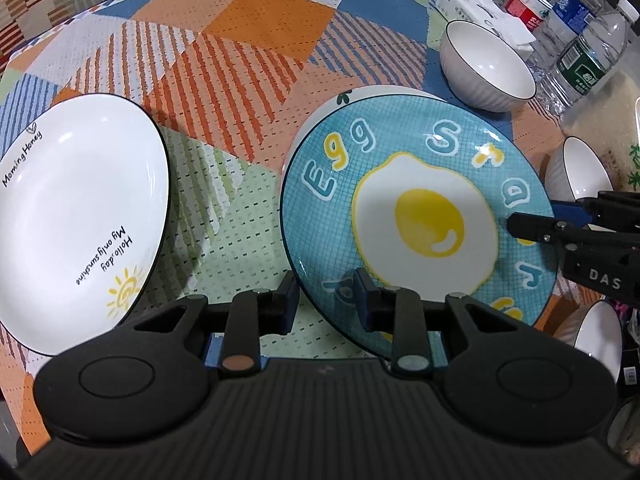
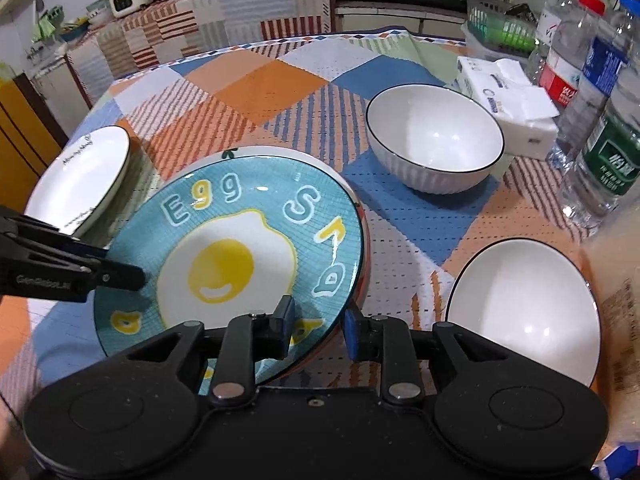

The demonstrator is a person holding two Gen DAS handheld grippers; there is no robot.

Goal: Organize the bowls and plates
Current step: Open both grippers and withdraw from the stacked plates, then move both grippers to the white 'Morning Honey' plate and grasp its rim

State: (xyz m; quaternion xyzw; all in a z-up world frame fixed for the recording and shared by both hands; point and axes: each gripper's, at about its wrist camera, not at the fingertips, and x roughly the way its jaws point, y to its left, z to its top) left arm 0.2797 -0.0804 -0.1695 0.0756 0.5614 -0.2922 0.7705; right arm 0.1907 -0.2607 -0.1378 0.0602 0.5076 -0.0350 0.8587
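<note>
A blue "Egg Star" plate point(image 1: 420, 200) with a fried-egg picture lies on top of another white plate; it also shows in the right wrist view point(image 2: 240, 256). My left gripper point(image 1: 326, 298) straddles its near-left rim, one finger over the plate, one outside. My right gripper point(image 2: 316, 330) straddles the opposite rim the same way; it shows at the right in the left wrist view point(image 1: 532, 226). A white plate with a sun drawing point(image 1: 76, 220) lies to the left, also in the right wrist view point(image 2: 80, 176). White ribbed bowls stand behind point(image 2: 434, 144) and to the right point(image 2: 524, 304).
Water bottles point(image 2: 592, 92), a tissue pack point(image 2: 508, 104) and a green basket point(image 2: 500, 28) crowd the table's far right. Two more bowls point(image 1: 580, 172) sit at the right edge. The patterned tablecloth point(image 1: 240, 40) covers the round table.
</note>
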